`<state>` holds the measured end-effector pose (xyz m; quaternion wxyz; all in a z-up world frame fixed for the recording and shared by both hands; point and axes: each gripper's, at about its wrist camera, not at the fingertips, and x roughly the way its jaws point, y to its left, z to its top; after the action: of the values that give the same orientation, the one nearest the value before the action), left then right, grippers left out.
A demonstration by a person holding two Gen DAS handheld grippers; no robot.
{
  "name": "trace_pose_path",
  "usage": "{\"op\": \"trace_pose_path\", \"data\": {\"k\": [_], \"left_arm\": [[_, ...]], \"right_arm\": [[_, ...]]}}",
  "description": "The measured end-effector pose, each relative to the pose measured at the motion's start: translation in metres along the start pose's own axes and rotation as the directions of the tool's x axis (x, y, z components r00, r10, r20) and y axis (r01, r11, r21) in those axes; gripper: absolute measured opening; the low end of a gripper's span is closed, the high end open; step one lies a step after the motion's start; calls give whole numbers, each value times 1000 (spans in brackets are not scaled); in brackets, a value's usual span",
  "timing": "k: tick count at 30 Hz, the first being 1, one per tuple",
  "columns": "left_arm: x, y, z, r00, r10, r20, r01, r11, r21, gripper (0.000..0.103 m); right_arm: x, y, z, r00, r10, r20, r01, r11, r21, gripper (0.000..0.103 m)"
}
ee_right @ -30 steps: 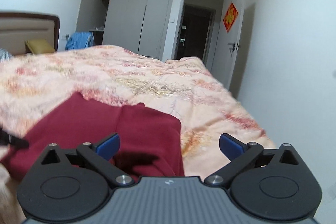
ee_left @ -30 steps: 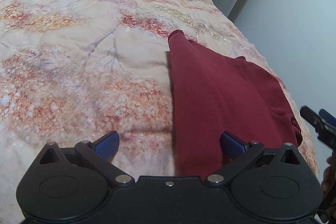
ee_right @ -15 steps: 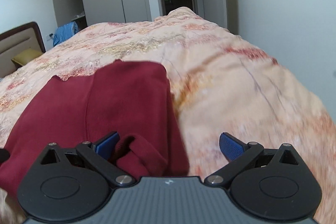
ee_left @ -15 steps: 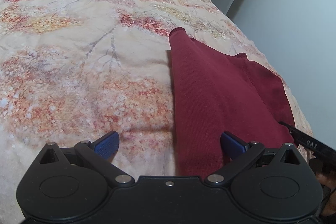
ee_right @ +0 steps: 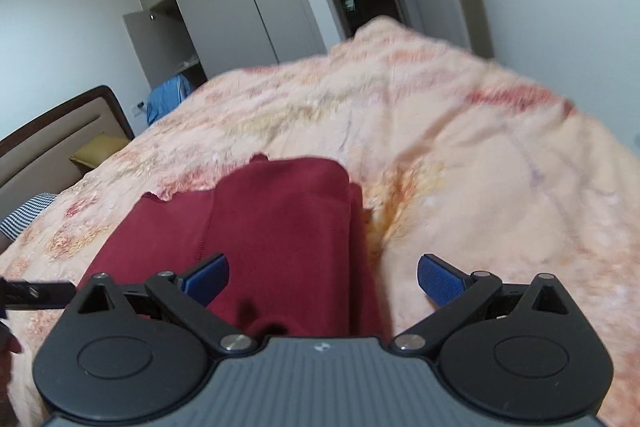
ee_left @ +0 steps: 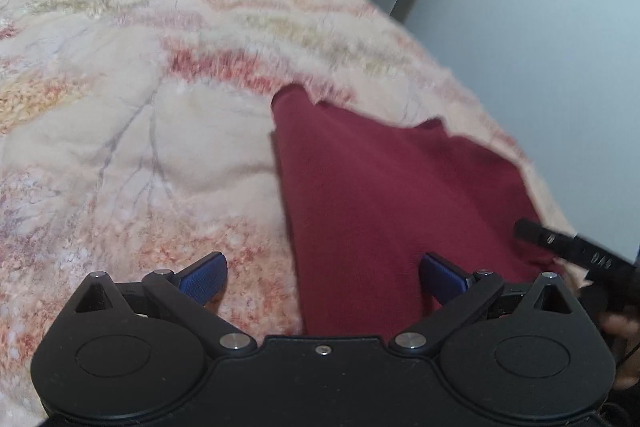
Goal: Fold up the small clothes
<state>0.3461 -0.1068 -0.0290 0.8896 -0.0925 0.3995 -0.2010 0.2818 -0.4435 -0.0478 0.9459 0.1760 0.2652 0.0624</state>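
A dark red garment [ee_left: 384, 195] lies flat on the floral bedspread [ee_left: 140, 131], partly folded, with a doubled layer on its right side [ee_right: 288, 223]. My left gripper [ee_left: 322, 277] is open and empty, low over the garment's near left edge. My right gripper [ee_right: 323, 279] is open and empty, low over the garment's near right edge, its left finger above the cloth. The right gripper's finger shows as a black bar at the right of the left wrist view [ee_left: 576, 247].
The bedspread [ee_right: 480, 167] fills the bed, which drops off at the right toward a white wall. A headboard [ee_right: 56, 143], yellow pillow [ee_right: 100, 153] and striped cloth [ee_right: 24, 215] lie far left. A blue garment [ee_right: 166, 97] hangs by the wardrobe.
Both grippers have dropped lower and moved closer to the garment's near edge. The right gripper has tilted down and swung left over the cloth. Both stay open.
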Motion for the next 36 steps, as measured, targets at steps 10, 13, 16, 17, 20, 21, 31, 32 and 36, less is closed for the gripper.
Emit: {"op": "trace_pose_path", "data": {"k": [10, 13, 16, 17, 20, 21, 31, 32, 36], "left_arm": [[7, -15, 5, 998, -45, -44, 47, 997, 55, 93], [6, -22, 8, 997, -62, -48, 65, 995, 71, 76], [5, -28, 12, 998, -39, -41, 42, 996, 80, 63], [4, -29, 13, 999, -33, -32, 36, 996, 79, 54], [-3, -31, 19, 999, -33, -5, 33, 996, 84, 37], [-5, -31, 23, 999, -37, 5, 36, 996, 86, 36], [-41, -22, 73, 970, 68, 233, -107, 981, 161, 30], [-44, -18, 78, 964, 88, 251, -131, 979, 158, 30], [-40, 7, 94, 950, 155, 270, -187, 977, 98, 30]], "right_arm": [[7, 5, -4, 997, 61, -36, -61, 998, 10, 53], [2, 10, -3, 999, 47, -20, -47, 999, -6, 28], [-3, 19, 1, 999, 36, -5, -36, 998, -49, 19], [-5, 23, 2, 999, 32, 2, -32, 997, -67, 19], [-15, 38, 9, 998, 44, 49, -38, 992, -122, 17], [-18, 44, 12, 997, 50, 65, -40, 989, -144, 17], [-6, 117, 60, 971, 154, 180, -96, 950, -299, 17], [2, 123, 65, 968, 167, 185, -108, 949, -295, 17], [42, 145, 82, 964, 199, 176, -144, 947, -286, 17]]}}
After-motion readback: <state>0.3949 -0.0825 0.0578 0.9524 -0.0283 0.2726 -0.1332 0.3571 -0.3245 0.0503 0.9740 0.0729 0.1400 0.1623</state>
